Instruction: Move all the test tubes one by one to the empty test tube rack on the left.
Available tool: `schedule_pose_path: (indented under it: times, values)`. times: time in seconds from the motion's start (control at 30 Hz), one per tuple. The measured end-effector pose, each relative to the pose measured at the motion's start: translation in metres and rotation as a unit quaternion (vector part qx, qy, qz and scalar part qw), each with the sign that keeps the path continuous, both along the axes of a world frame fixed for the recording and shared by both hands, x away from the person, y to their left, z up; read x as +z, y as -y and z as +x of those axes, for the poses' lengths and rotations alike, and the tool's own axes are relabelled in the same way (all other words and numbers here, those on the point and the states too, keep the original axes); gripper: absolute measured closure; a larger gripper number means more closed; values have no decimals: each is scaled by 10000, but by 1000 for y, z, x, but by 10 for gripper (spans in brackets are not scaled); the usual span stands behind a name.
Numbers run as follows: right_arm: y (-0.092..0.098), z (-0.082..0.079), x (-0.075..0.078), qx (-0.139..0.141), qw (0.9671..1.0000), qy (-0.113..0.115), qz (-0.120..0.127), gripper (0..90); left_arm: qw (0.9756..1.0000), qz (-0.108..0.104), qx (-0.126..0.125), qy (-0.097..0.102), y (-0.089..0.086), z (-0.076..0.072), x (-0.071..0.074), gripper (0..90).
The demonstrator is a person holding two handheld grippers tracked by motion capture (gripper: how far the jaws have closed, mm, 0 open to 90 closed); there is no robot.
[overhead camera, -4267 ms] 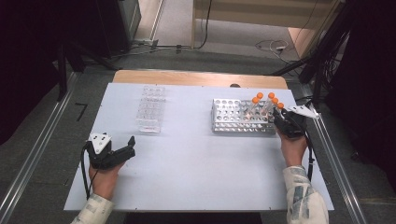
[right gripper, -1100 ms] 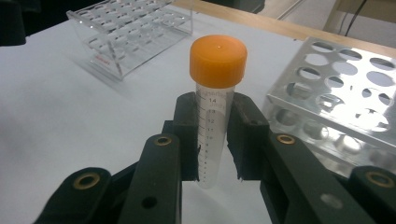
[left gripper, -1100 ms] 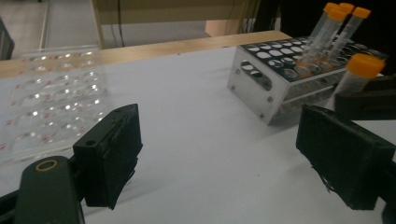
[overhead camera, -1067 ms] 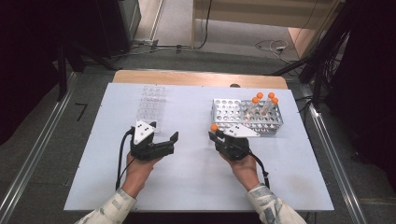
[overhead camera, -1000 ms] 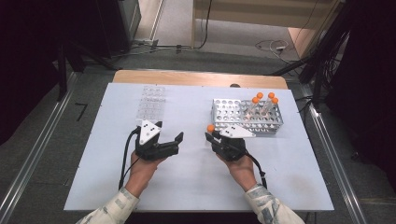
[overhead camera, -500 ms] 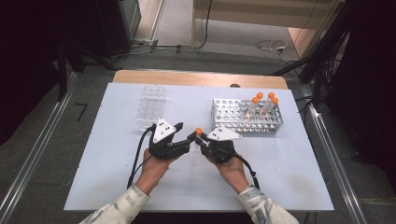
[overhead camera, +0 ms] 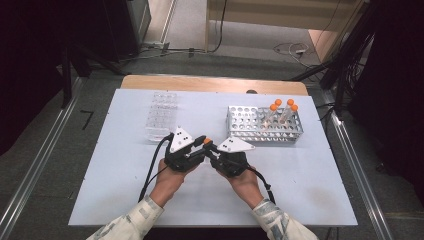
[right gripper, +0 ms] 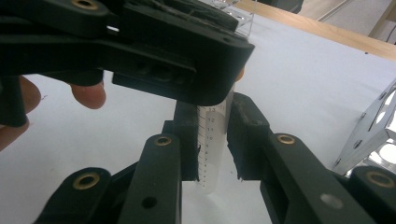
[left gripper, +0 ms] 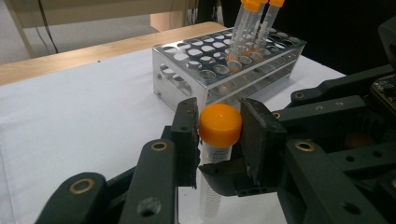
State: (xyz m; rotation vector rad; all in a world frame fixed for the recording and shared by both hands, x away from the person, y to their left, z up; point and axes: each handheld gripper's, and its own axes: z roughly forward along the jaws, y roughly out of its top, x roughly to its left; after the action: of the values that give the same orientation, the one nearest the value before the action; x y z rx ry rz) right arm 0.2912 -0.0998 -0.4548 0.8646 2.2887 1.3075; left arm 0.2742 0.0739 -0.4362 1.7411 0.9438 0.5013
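- The table (overhead camera: 110, 190) has a pale blue-white top, bare across most of its near half, with a strip of light wood showing along its far edge at 12 o'clock.
- Around it the room is dim: grey floor, metal rails running down both sides at 9 and 3 o'clock, dark equipment and loose cables at the far corners.
- A clear plastic rack (overhead camera: 162, 115) sits at about 11 o'clock from the hands; its cells look empty.
- A metal tube rack (overhead camera: 250, 125) stands at about 1 o'clock from the hands, with four orange-capped tubes (overhead camera: 281, 112) upright in its right end.
- Both hands meet near the table's middle, and between them stands the tube (left gripper: 215, 154), upright, clear and graduated, with an orange cap (left gripper: 220, 124).
- The right gripper (right gripper: 212, 140) is clamped on the tube's clear body, its pads pressing the graduated wall from both sides, in the right gripper view.
- The left gripper (left gripper: 219, 135) has just been closing with the cap between its jaws; in the left gripper view the left pad meets the cap, and a sliver of gap seems to remain on the right, so the hold looks closed on the cap.
- In the high view the two grippers point toward each other, tips meeting at the cap, well short of the metal rack.
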Motion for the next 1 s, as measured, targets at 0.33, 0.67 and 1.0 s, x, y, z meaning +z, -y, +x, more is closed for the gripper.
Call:
schedule_pose_path:
  times: [0.33, 0.67, 1.0]
  values:
    - [-1, 0, -1, 8, 10000, -45, -24, 722, 10000, 80, -22, -44, 0, 1, 0, 702]
    - [-1, 1, -2, 155, 9998, -146, -18, 543, 10000, -5, 14, -8, -2, 0, 2, 706]
    - [9, 7, -1, 40, 9991, -406, -82, 306, 9994, -152, 266, -148, -18, 7, 4, 706]
